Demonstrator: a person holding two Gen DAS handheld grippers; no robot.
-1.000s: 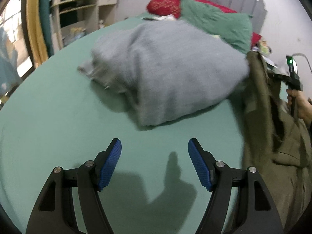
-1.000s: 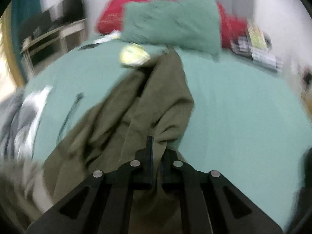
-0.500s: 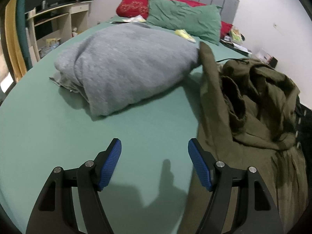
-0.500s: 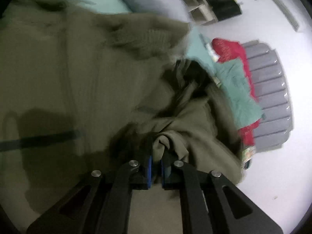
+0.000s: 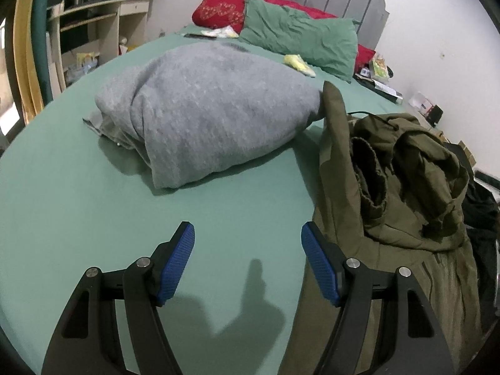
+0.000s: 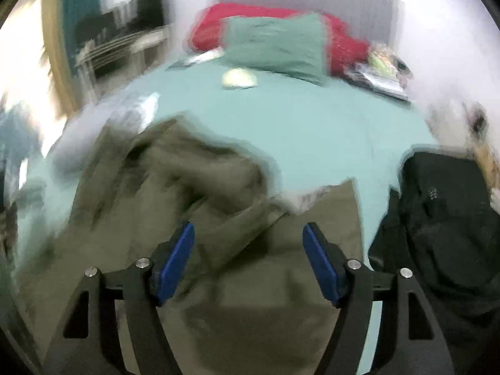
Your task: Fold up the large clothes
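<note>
An olive green jacket (image 5: 390, 193) lies crumpled on the green bed sheet (image 5: 93, 206), right of centre in the left wrist view. It also shows in the blurred right wrist view (image 6: 193, 193), spread under the fingers. My left gripper (image 5: 248, 262) is open and empty above bare sheet, just left of the jacket's edge. My right gripper (image 6: 248, 262) is open above the jacket and holds nothing.
A folded grey garment (image 5: 200, 115) lies on the bed beyond the left gripper. A green pillow (image 5: 300, 43) and a red pillow (image 5: 225, 9) lie at the headboard. A black garment (image 6: 447, 218) lies right of the jacket. Shelves (image 5: 87, 28) stand at the far left.
My right gripper has opened and let go of the olive jacket, which now lies on the bed. The right view has swung towards the headboard. The left gripper stays open.
</note>
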